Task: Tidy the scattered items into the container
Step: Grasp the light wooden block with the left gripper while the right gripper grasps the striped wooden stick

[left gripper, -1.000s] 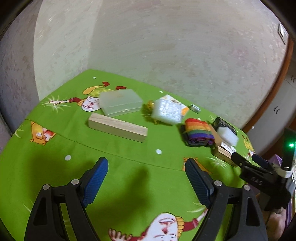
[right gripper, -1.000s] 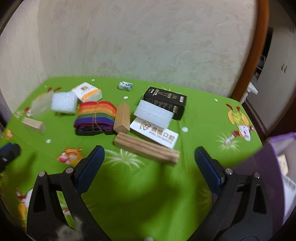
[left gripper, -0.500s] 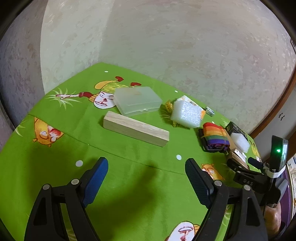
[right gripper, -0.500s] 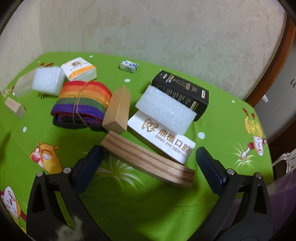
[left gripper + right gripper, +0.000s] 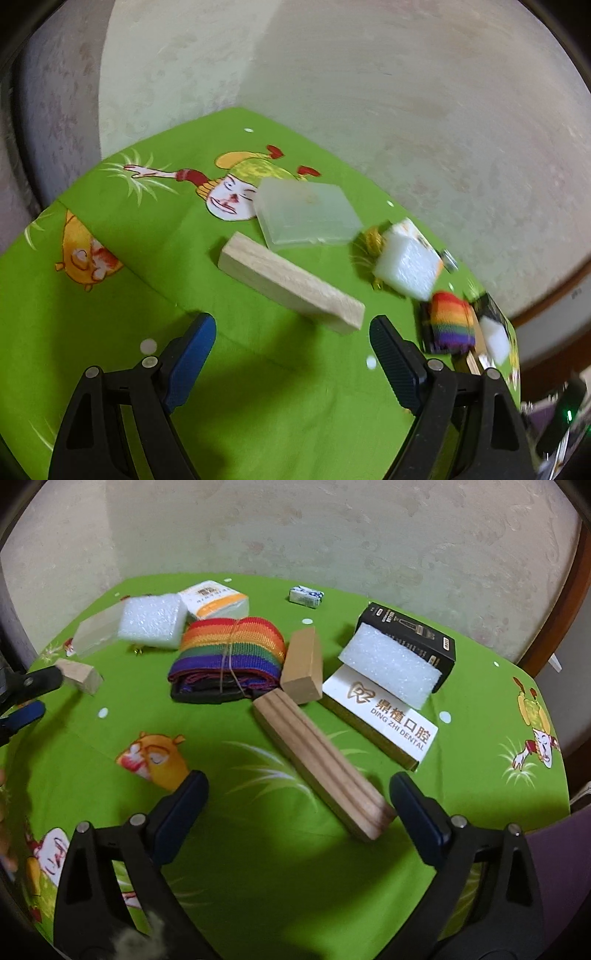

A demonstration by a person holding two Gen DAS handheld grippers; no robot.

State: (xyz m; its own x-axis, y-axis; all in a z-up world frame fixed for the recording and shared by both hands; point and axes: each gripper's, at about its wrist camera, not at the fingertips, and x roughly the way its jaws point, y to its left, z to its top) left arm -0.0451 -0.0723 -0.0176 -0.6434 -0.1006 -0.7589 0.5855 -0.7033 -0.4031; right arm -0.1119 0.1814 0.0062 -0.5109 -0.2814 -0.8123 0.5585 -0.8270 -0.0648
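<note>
grooved wood strip (image 5: 321,760): was laid flat on the green cloth (image 5: 258,878), with its near end sitting right between the right tongs' jaws, closer to the right one. Looked like the next thing to be grabbed, though that's only a guess.
long axis: was run diagonally, from the near right up toward the far left. The far end was pointed at the rainbow strap bundle (image 5: 229,650) and touching, or nearly touching, the small wood block (image 5: 303,668).
right tongs (image 5: 295,801): were held wide open, nothing gripped.
risk, right side: the strip was caught near its end, not its middle, so it could be levered out or swung once lifted. The dental card box (image 5: 384,716) with foam (image 5: 391,668) on top could get knocked by that swing.
pale wood bar (image 5: 291,284): was laid flat just ahead of the left tongs, long axis going from far left to near right, with the near right end almost level with the right fingertip.
left tongs (image 5: 291,332): also spread wide, holding nothing.
risk, left side: jaws weren't squared across the bar, so it could be skidded along the cloth instead of clamped. The translucent slab (image 5: 306,214) was sitting just behind it and might get shoved.
container: only a purple edge (image 5: 554,849) was seen at far right; can't be said for sure that's it.
</note>
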